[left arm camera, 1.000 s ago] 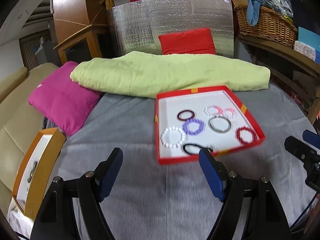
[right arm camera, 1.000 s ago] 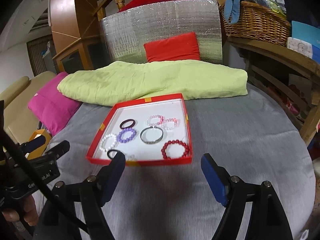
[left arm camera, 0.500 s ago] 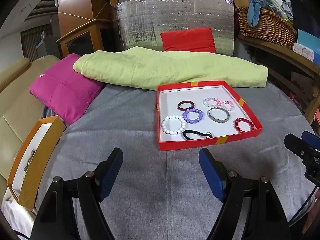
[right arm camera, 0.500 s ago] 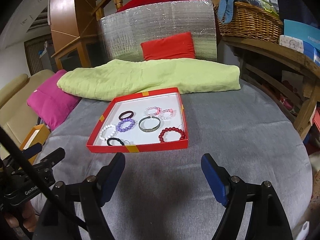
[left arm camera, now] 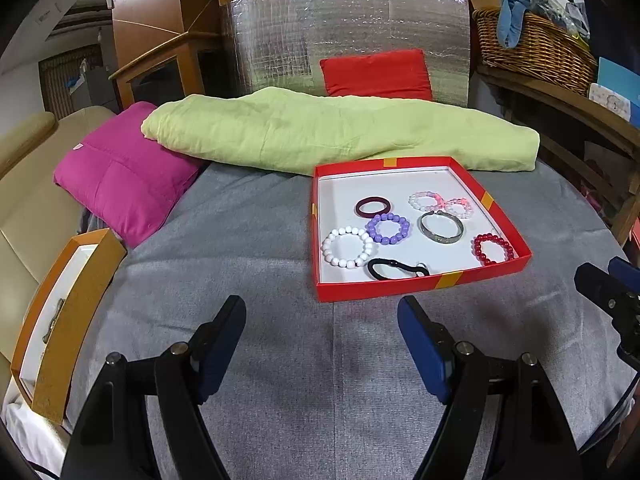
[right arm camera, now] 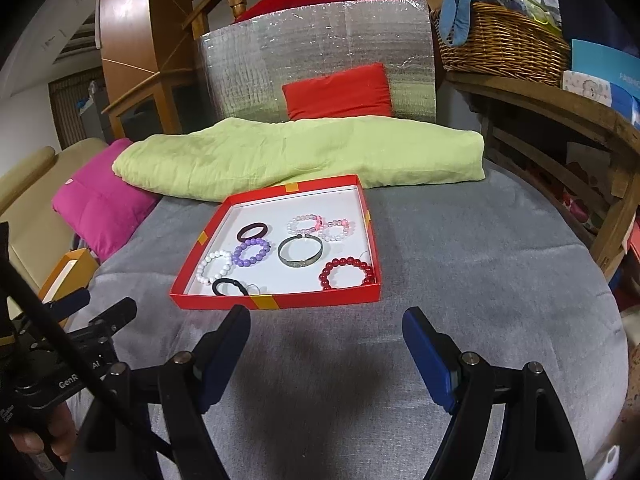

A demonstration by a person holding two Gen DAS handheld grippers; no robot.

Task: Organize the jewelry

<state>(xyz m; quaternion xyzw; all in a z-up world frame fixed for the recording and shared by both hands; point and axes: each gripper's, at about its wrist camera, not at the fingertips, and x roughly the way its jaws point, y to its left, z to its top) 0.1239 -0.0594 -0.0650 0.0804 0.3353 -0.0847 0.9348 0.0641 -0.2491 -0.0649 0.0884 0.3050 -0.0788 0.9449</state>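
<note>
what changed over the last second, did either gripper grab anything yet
No grab. Both cameras pulled back and rose a little: the red tray sits farther from the left gripper and the right gripper, with more gray cloth between. Both grippers stay open and empty. The bracelets, including the red bead bracelet and metal bangle, lie in the same arrangement.

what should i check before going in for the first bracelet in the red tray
1. Left tongs open and empty: ok.
2. Right tongs open and empty: ok.
3. Red tray flat on the grey cloth, in front of both tongs: ok.
4. Red bead bracelet lies apart from the others, near the tray's front right corner: ok.
5. Purple bead bracelet free of its neighbours: not ok, it touches the white one.
6. Room in the orange box at the left: cannot tell, seen edge-on.
</note>
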